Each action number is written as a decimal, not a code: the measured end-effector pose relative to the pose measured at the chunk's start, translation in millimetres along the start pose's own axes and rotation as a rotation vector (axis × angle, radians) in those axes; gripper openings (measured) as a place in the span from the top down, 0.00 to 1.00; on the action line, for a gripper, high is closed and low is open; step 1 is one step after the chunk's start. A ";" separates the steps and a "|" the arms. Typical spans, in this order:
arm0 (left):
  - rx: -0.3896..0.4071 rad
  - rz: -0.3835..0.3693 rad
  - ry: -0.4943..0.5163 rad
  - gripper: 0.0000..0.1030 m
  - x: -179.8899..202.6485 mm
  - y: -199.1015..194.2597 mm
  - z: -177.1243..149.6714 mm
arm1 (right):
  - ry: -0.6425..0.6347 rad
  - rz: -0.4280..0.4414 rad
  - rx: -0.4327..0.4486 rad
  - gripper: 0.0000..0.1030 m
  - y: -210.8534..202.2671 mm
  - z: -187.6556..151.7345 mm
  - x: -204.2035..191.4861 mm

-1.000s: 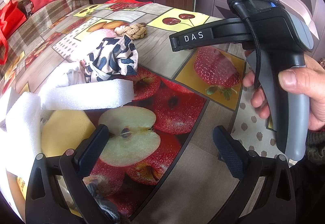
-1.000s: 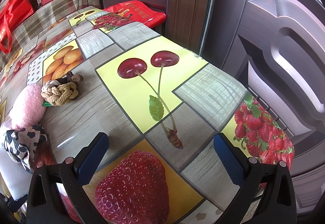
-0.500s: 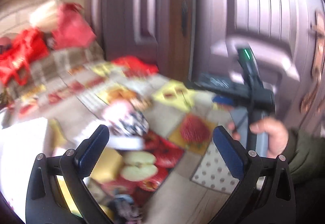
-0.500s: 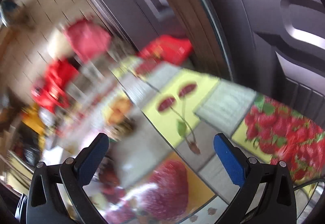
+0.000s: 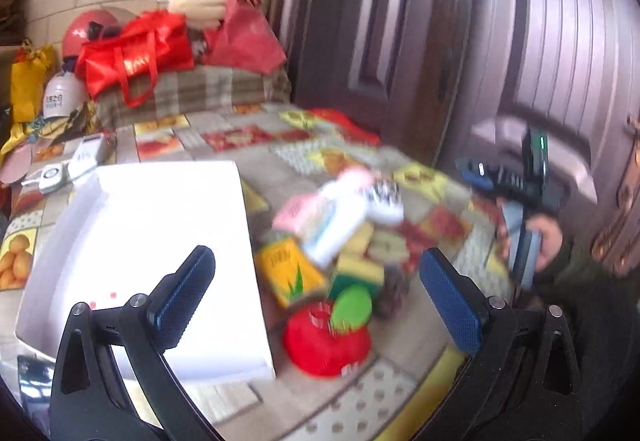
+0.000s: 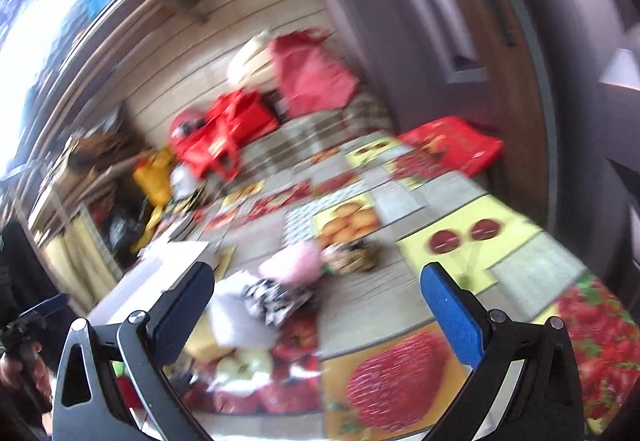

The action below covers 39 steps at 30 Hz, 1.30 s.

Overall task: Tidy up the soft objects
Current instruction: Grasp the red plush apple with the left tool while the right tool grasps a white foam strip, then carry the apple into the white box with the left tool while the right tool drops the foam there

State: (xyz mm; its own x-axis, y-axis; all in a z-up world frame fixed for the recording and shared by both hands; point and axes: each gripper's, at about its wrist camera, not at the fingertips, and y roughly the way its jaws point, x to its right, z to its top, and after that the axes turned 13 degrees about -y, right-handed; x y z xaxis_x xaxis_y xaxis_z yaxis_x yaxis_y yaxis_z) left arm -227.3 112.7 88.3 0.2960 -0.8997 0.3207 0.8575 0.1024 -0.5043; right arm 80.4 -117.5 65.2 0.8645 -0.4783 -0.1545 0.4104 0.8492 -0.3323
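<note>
Both tools, left (image 5: 316, 289) and right (image 6: 316, 305), are wide open and hold nothing; the soft pile (image 6: 280, 293) at frame centre on the worktop (image 6: 372, 305) seems light and limp, so pinch a bunched fold

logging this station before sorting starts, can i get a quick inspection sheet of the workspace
surface: table under a fruit-print cloth
job's things: pink soft item, black-and-white patterned cloth, knotted tan rope piece, white foam; white box open
clutter: yellow carton, red apple-shaped item; blurred
grippers: left hand-held gripper and right hand-held gripper both open, holding nothing
cables: nothing seen
surroundings: red bags on a plaid-covered surface, brick wall, dark door
</note>
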 end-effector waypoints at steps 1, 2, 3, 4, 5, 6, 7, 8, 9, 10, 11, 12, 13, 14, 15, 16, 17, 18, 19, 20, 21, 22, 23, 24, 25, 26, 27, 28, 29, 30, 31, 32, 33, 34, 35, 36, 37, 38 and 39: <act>-0.027 0.011 0.018 0.00 5.8 8.0 -6.4 | -0.022 0.015 -0.014 0.00 1.4 -1.6 -4.6; -0.077 0.033 0.058 0.01 13.5 20.6 -16.4 | -0.047 0.027 -0.027 0.00 4.3 -2.7 -9.2; -0.110 0.046 0.089 0.02 21.3 31.6 -23.6 | -0.078 0.038 -0.043 0.00 5.7 -3.3 -15.2; -0.129 0.048 0.107 0.03 28.2 37.2 -29.2 | -0.112 0.048 -0.070 0.00 8.0 -4.1 -21.0; -0.158 0.047 0.126 0.06 33.8 47.4 -33.5 | -0.138 0.061 -0.096 0.00 9.3 -4.9 -25.9; -0.189 0.047 0.138 0.06 39.0 59.1 -38.2 | -0.161 0.072 -0.119 0.00 12.3 -6.3 -29.0; -0.218 0.050 0.144 0.08 41.8 70.6 -42.0 | -0.188 0.078 -0.145 0.00 16.1 -8.7 -33.0; -0.240 0.058 0.148 0.16 43.5 78.8 -45.5 | -0.219 0.075 -0.169 0.00 20.7 -10.2 -37.9; -0.247 0.079 0.156 0.18 44.8 82.8 -47.6 | -0.258 0.072 -0.199 0.00 24.8 -12.7 -42.9; -0.243 0.108 0.170 0.19 45.2 84.8 -48.3 | -0.277 0.076 -0.210 0.00 27.7 -14.1 -45.7; -0.242 0.125 0.181 0.23 46.2 87.3 -50.3 | -0.302 0.087 -0.223 0.00 30.9 -15.2 -49.8; -0.237 0.127 0.179 0.27 44.8 84.7 -48.2 | -0.316 0.096 -0.226 0.00 33.0 -14.6 -53.1; -0.235 0.125 0.171 0.27 43.5 82.3 -46.7 | -0.332 0.108 -0.228 0.00 35.1 -13.0 -57.1; -0.233 0.120 0.163 0.28 42.4 80.2 -45.2 | -0.355 0.122 -0.232 0.00 38.1 -11.0 -62.4; -0.228 0.124 0.158 0.28 41.3 78.8 -44.7 | -0.394 0.134 -0.235 0.00 43.2 -8.9 -70.5; -0.223 0.130 0.156 0.28 40.7 75.7 -42.9 | -0.424 0.135 -0.238 0.01 47.1 -7.8 -77.3; -0.212 0.147 0.153 0.28 38.9 73.2 -41.9 | -0.484 0.132 -0.249 0.03 53.4 -7.6 -87.4; -0.205 0.163 0.147 0.27 36.7 72.0 -41.1 | -0.530 0.122 -0.265 0.04 58.4 -9.1 -94.3; -0.200 0.173 0.143 0.27 33.8 69.8 -40.4 | -0.594 0.104 -0.292 0.07 66.0 -12.4 -103.0; -0.203 0.182 0.137 0.27 30.3 69.6 -39.9 | -0.648 0.086 -0.315 0.12 73.8 -16.4 -110.9; -0.214 0.186 0.137 0.27 28.0 71.0 -40.2 | -0.685 0.077 -0.334 0.17 79.5 -19.9 -114.5; -0.227 0.192 0.142 0.27 27.7 73.8 -41.4 | -0.720 0.067 -0.357 0.29 85.7 -23.1 -117.3; -0.235 0.190 0.146 0.27 27.9 75.4 -42.7 | -0.748 0.053 -0.381 0.39 92.2 -26.3 -119.2; -0.246 0.179 0.152 0.27 29.6 77.3 -44.3 | -0.766 0.039 -0.402 0.42 98.6 -29.1 -119.8; -0.257 0.173 0.165 0.27 32.4 80.0 -46.5 | -0.770 0.034 -0.417 0.46 103.9 -30.7 -118.8; -0.267 0.178 0.179 0.27 35.2 83.8 -48.4 | -0.770 0.033 -0.424 0.48 107.2 -30.9 -118.6; -0.273 0.188 0.193 0.27 37.3 86.7 -50.4 | -0.766 0.032 -0.435 0.52 110.9 -31.6 -116.3; -0.277 0.199 0.207 0.27 38.6 89.5 -52.1 | -0.764 0.038 -0.444 0.63 112.6 -32.0 -115.0; -0.275 0.208 0.219 0.29 39.3 90.9 -53.9 | -0.760 0.045 -0.449 0.70 112.2 -33.0 -114.7; -0.270 0.206 0.221 0.39 39.6 90.5 -54.2 | -0.754 0.046 -0.446 0.72 111.0 -33.1 -111.3; -0.266 0.194 0.215 0.39 38.4 88.5 -53.3 | -0.744 0.052 -0.440 0.75 108.3 -32.6 -109.6; -0.260 0.171 0.205 0.42 37.9 85.5 -51.1 | -0.730 0.057 -0.432 0.80 104.8 -31.9 -108.2; -0.243 0.156 0.194 0.42 37.5 81.6 -49.4 | -0.699 0.062 -0.411 0.80 99.1 -28.5 -102.7; -0.223 0.163 0.191 0.42 37.2 78.1 -47.8 | -0.678 0.060 -0.391 0.82 93.8 -26.2 -101.9; -0.198 0.166 0.189 0.42 36.7 73.8 -46.2 | -0.644 0.055 -0.354 0.82 85.2 -20.9 -96.7; -0.161 0.161 0.182 0.42 36.1 67.9 -44.0 | -0.613 0.056 -0.315 0.82 76.4 -15.4 -93.1; -0.133 0.158 0.174 0.42 35.6 63.1 -42.0 | -0.587 0.059 -0.280 0.82 68.5 -11.2 -91.2; -0.074 0.141 0.164 0.42 34.9 53.8 -38.9 | -0.546 0.072 -0.216 0.82 54.9 -4.2 -86.4; -0.030 0.133 0.156 0.42 34.0 47.0 -35.9 | -0.515 0.086 -0.148 0.82 41.8 1.3 -83.2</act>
State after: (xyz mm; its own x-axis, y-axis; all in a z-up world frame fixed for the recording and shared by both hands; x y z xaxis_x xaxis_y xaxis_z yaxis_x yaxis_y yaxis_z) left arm -192.1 71.7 46.7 0.3350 -0.9342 0.1228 0.8016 0.2140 -0.5583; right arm 26.0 -41.9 65.3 0.9386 -0.2057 0.2769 0.3193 0.8219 -0.4717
